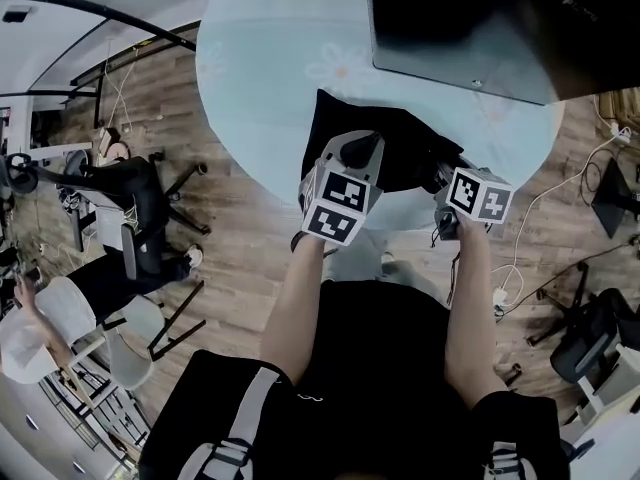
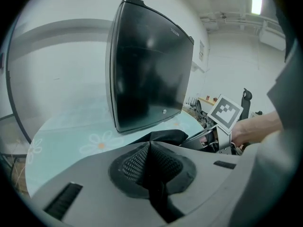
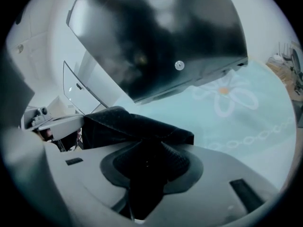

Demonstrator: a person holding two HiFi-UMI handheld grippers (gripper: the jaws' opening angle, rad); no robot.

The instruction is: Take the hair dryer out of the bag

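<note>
Wood-plank floor (image 1: pixel 240 258) ran under a round, pale blue worktop (image 1: pixel 260 88) printed with white daisies. Black office chairs (image 1: pixel 140 208) stood off to the left. Near the worktop's front edge lay the black bag (image 1: pixel 410 143). Behind it, well apart, sat a glossy black panel (image 1: pixel 460 28).

Both tools reached the bag from the person's side, the left one at its near-left part and the right one at its near-right corner. The hair dryer showed in no view, and the bag's folds hid whatever was inside.

The bag itself was soft, matte fabric, crumpled into folds.

The left tool (image 2: pixel 150 145) had its jaws together, the pads meeting along a thin dark line. A fold of the bag stood right at their tips, but whether any cloth was pinched between them could not be told. The right tool (image 3: pixel 147 148) had its jaws apart, with a dark gap between the pads. The bag's bunched fabric lay just past its tips, and the darkness hid whether any of it reached into the gap. In the left gripper view the person's right hand (image 2: pixel 255 126) showed just beyond the bag.
</note>
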